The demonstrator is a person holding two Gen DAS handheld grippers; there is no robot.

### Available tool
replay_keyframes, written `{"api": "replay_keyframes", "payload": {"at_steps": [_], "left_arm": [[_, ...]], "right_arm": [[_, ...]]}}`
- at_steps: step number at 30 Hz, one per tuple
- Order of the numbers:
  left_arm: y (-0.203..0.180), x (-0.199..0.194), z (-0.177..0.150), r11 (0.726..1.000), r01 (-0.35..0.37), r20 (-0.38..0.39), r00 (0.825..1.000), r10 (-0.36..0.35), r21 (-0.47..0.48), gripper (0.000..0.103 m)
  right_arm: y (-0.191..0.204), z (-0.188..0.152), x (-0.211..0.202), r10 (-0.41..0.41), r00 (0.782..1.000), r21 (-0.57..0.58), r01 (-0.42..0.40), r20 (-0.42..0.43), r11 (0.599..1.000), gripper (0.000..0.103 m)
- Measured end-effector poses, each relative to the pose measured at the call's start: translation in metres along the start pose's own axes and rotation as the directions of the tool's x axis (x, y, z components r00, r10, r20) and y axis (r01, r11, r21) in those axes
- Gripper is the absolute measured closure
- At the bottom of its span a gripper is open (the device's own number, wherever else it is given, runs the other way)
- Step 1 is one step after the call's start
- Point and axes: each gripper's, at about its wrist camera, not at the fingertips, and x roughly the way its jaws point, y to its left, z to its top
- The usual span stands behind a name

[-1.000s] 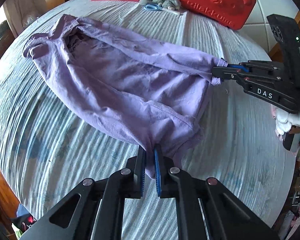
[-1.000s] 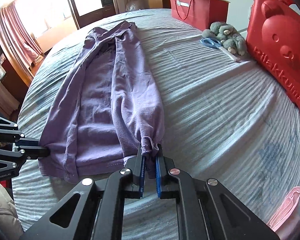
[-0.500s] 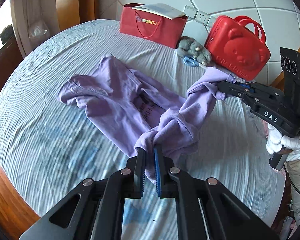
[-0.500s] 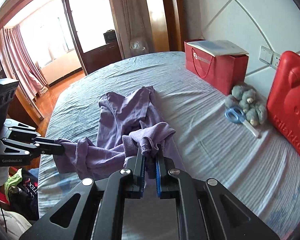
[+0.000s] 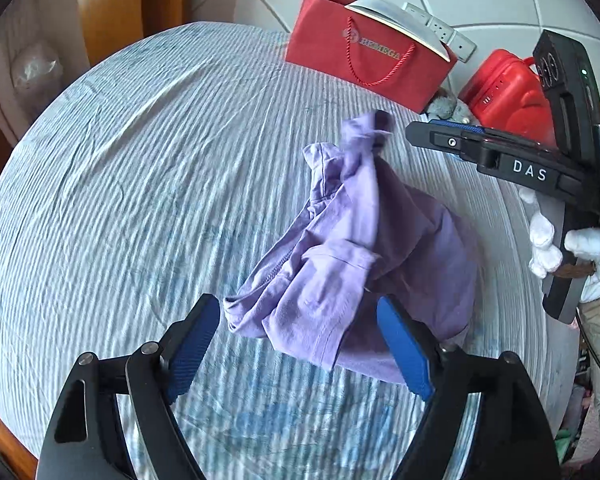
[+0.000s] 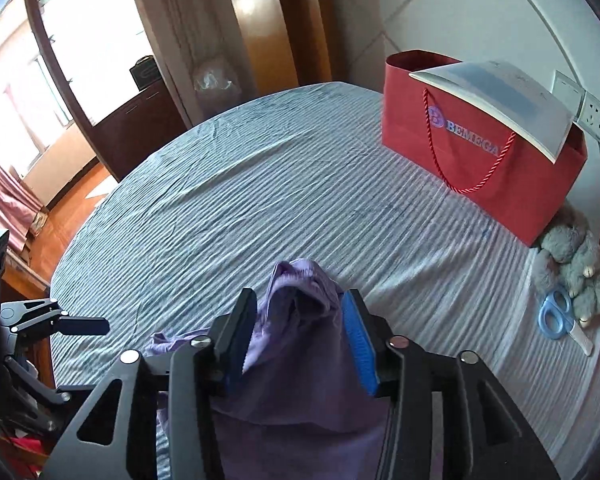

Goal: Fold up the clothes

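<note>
A purple garment lies bunched in a folded heap on the striped bed sheet. My left gripper is open, its blue pads on either side of the heap's near edge, holding nothing. My right gripper is open too, with a fold of the garment falling loose between its pads. In the left wrist view the right gripper hovers just right of a raised, blurred tip of cloth. The left gripper shows at the left edge of the right wrist view.
A red paper bag with a white booklet on top stands at the bed's far side. A grey plush toy, blue scissors and a red case lie beside it. The bed edge and wooden floor are to the left.
Both grippers carried the garment's ends across toward the far side, doubling it over itself, then opened and let go. The cloth now drops into a heap.
</note>
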Motion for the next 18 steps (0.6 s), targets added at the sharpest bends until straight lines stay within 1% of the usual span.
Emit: {"api": "replay_keyframes", "payload": {"at_steps": [2, 5, 7, 9, 12, 14, 16, 18], "left_arm": [[-0.008, -0.005, 0.001, 0.997, -0.01, 0.031, 1.0, 0.008, 0.076, 0.022], [-0.026, -0.009, -0.003, 0.985, -0.05, 0.068, 0.997, 0.04, 0.162, 0.022], [-0.037, -0.007, -0.008, 0.977, -0.089, 0.086, 0.994, 0.073, 0.196, 0.022], [-0.042, 0.0, -0.011, 0.972, -0.117, 0.097, 0.99, 0.099, 0.205, 0.022], [-0.038, 0.016, -0.01, 0.972, -0.117, 0.06, 0.992, 0.107, 0.206, 0.022], [-0.032, 0.022, -0.008, 0.966, -0.13, 0.052, 0.991, 0.122, 0.223, 0.022], [-0.022, 0.028, -0.004, 0.968, -0.109, 0.039, 0.994, 0.102, 0.227, 0.022], [-0.014, 0.035, 0.0, 0.965, -0.087, 0.022, 0.996, 0.084, 0.246, 0.022]], "right_arm": [[-0.004, -0.012, -0.016, -0.031, 0.999, 0.041, 0.031, 0.009, 0.999, 0.056], [-0.012, -0.048, -0.043, -0.075, 0.997, 0.118, 0.074, 0.002, 0.99, 0.056], [-0.015, -0.079, -0.056, -0.09, 0.996, 0.178, 0.092, -0.018, 0.98, 0.056], [-0.013, -0.111, -0.064, -0.095, 0.995, 0.226, 0.102, -0.041, 0.969, 0.056], [-0.008, -0.153, -0.072, -0.085, 0.994, 0.312, 0.104, -0.074, 0.944, 0.056], [-0.001, -0.173, -0.074, -0.07, 0.994, 0.379, 0.096, -0.082, 0.92, 0.056], [0.007, -0.188, -0.073, -0.069, 0.994, 0.433, 0.101, -0.087, 0.896, 0.056], [0.016, -0.195, -0.067, -0.088, 0.992, 0.48, 0.122, -0.092, 0.869, 0.056]]}}
